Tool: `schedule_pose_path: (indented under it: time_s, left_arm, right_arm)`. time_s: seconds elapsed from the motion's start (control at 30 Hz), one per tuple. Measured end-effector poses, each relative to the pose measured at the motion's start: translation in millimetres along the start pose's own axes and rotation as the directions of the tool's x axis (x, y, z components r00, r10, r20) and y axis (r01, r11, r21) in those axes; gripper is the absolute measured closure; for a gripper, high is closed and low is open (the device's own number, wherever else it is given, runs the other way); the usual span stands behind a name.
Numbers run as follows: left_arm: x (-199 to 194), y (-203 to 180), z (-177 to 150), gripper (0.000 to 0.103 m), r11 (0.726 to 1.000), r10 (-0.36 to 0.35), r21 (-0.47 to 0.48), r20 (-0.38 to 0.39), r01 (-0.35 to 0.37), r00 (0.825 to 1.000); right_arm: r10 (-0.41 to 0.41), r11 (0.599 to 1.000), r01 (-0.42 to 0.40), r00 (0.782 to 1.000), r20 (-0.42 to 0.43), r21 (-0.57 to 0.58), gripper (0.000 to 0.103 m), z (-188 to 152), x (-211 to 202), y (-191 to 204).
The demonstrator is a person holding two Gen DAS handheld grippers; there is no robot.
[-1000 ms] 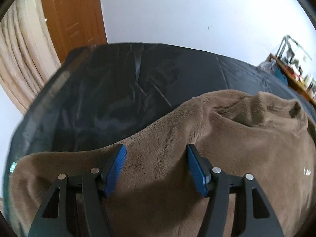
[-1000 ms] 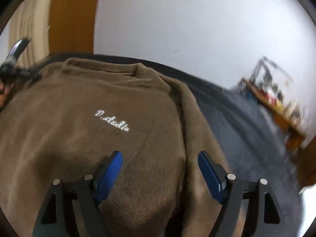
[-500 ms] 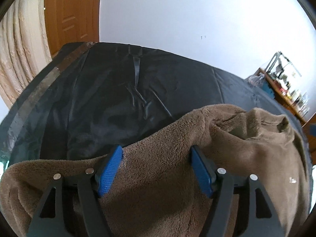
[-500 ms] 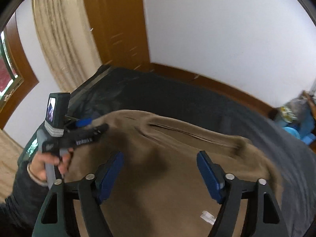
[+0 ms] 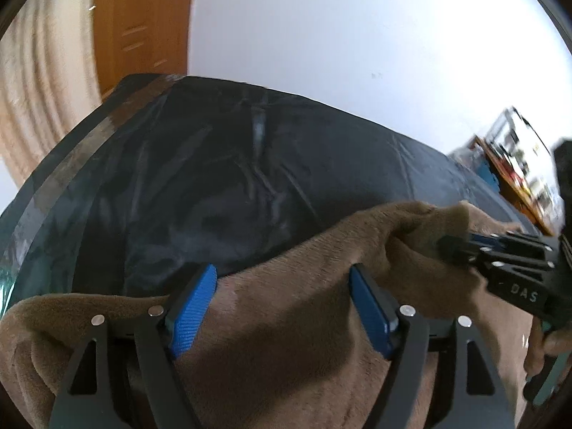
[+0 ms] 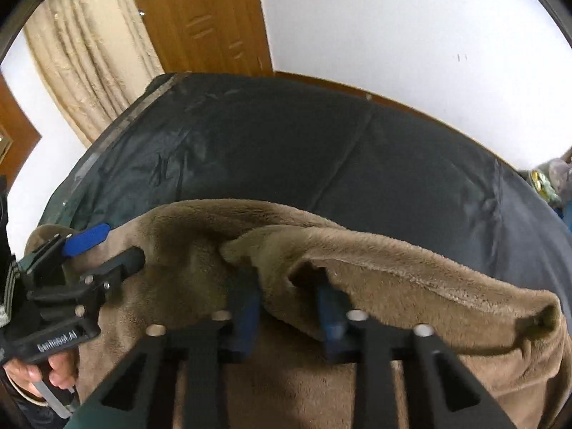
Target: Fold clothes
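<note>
A brown fleece garment [image 5: 304, 350] lies bunched on the dark cover [image 5: 214, 186]. My left gripper [image 5: 282, 300] stands open over its near edge, blue pads wide apart and fleece under them. From the right, my right gripper [image 5: 445, 246] reaches in and pinches a raised fold. In the right wrist view the right gripper [image 6: 289, 304] has its blue pads drawn close, with a fold of the garment [image 6: 411, 268] between them. The left gripper [image 6: 107, 248] shows at the left, open, resting on the fleece.
The dark cover [image 6: 321, 150] spreads far beyond the garment. A wooden door [image 6: 200, 18] and beige curtain [image 6: 85, 57] stand behind it against a white wall. A cluttered shelf [image 5: 514, 164] sits at the far right. A hand [image 6: 53, 371] holds the left gripper's handle.
My right gripper came down onto the garment's far edge and narrowed from wide open onto a fold. The left gripper stayed open over the near edge.
</note>
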State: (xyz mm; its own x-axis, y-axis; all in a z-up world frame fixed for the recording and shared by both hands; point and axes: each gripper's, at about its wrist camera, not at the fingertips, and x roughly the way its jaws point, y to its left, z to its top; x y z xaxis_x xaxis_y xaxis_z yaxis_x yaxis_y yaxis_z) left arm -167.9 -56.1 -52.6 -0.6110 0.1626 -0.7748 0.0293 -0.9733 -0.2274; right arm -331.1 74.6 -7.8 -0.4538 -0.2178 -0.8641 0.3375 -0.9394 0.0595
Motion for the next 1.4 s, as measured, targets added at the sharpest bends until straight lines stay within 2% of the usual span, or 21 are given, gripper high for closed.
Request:
schedule_pose_path:
  time_s: [0.03,0.17,0.23,0.3,0.37,0.5,0.7,0.77,0.8,0.83,0.87,0.93,1.03,1.13,1.17,1.2,1.23,1.27,1.33,1.4]
  left_arm:
    - [-0.3,3.3,1.2,0.024,1.0,0.002,-0.023,0.004,-0.002,1.0]
    - [0.0,17.9,6.8,0.023,0.993,0.053,-0.11,0.025,-0.05,0.998]
    - [1.2,17.1,7.8,0.023,0.993,0.055,-0.11,0.026,-0.051,0.998]
    - [3.8,11.0,6.5,0.022,0.994,0.082,-0.08,0.021,-0.08,0.996]
    - [6.4,5.2,5.3,0.021,0.993,0.109,-0.05,0.017,-0.108,0.994]
    - [8.0,3.0,6.4,0.019,0.993,0.112,-0.041,0.015,-0.111,0.994]
    - [9.7,17.3,10.5,0.019,0.995,0.091,-0.053,0.015,-0.091,0.996]
    - [6.2,19.8,10.1,0.019,0.995,0.069,-0.073,0.016,-0.068,0.997]
    - [4.5,21.0,9.9,0.019,0.995,0.058,-0.083,0.016,-0.057,0.998]
    - [2.8,22.1,9.7,0.019,0.995,0.047,-0.092,0.018,-0.045,0.999]
    - [0.9,23.1,9.5,0.019,0.994,0.039,-0.101,0.02,-0.037,0.999]
    - [0.6,24.4,9.0,0.019,0.994,0.037,-0.106,0.019,-0.035,0.999]
    - [-0.7,24.0,8.8,0.019,0.994,0.036,-0.104,0.02,-0.034,0.999]
    - [-3.3,23.7,7.9,0.019,0.994,0.029,-0.107,0.02,-0.027,0.999]
    - [-3.6,23.4,7.7,0.019,0.994,0.025,-0.108,0.021,-0.022,0.999]
    - [-3.6,23.0,7.6,0.019,0.994,0.023,-0.108,0.022,-0.021,0.999]
    - [-3.7,22.2,7.2,0.019,0.994,0.023,-0.105,0.022,-0.021,0.999]
    - [-3.7,21.4,6.7,0.019,0.994,0.023,-0.103,0.023,-0.021,0.999]
    - [-3.5,20.6,6.5,0.019,0.995,0.028,-0.099,0.024,-0.026,0.999]
    - [-3.3,19.7,6.2,0.019,0.995,0.033,-0.095,0.026,-0.031,0.999]
  right_arm:
    - [-0.021,1.0,0.021,0.999,0.026,-0.01,0.093,1.2,-3.8,-0.3]
    - [-0.138,0.99,0.14,0.984,0.113,-0.011,0.095,15.2,-15.7,-4.6]
    - [-0.188,0.981,0.192,0.972,0.143,-0.01,0.095,21.4,-18.2,-6.9]
    - [-0.207,0.977,0.211,0.971,0.123,-0.018,0.095,24.2,-6.9,-9.3]
    - [-0.209,0.977,0.212,0.973,0.101,-0.018,0.095,25.1,5.9,-10.9]
    - [-0.196,0.981,0.196,0.978,0.073,0.011,0.095,23.4,29.1,-15.7]
    - [-0.18,0.982,0.171,0.977,0.115,0.086,0.094,18.0,3.2,-34.9]
    - [-0.128,0.986,0.109,0.98,0.15,0.13,0.092,14.5,-17.9,-43.9]
    - [-0.088,0.987,0.064,0.982,0.164,0.148,0.089,12.7,-27.3,-47.5]
    - [-0.041,0.987,0.013,0.984,0.171,0.161,0.079,11.7,-33.3,-49.4]
    - [0.006,0.984,-0.037,0.984,0.177,0.174,0.053,10.3,-38.0,-50.8]
    - [0.09,0.97,-0.128,0.979,0.183,0.205,0.016,7.2,-41.9,-50.3]
    - [0.155,0.95,-0.191,0.975,0.157,0.246,0.016,9.1,-30.8,-41.4]
    - [0.209,0.938,-0.226,0.973,0.093,0.264,0.017,6.4,-9.3,-36.7]
    - [0.202,0.943,-0.214,0.977,0.073,0.256,0.025,5.3,-3.6,-34.0]
    - [0.163,0.958,-0.173,0.985,0.061,0.23,0.032,5.9,0.4,-29.6]
    - [0.124,0.97,-0.132,0.991,0.049,0.202,0.048,6.4,4.4,-25.1]
    - [0.084,0.981,-0.09,0.996,0.039,0.174,0.059,6.9,8.4,-20.7]
    - [0.003,0.993,-0.006,1.0,0.022,0.117,0.064,8.0,16.4,-11.7]
    - [-0.072,0.995,0.071,0.997,0.016,0.064,0.065,9.2,23.2,-3.5]
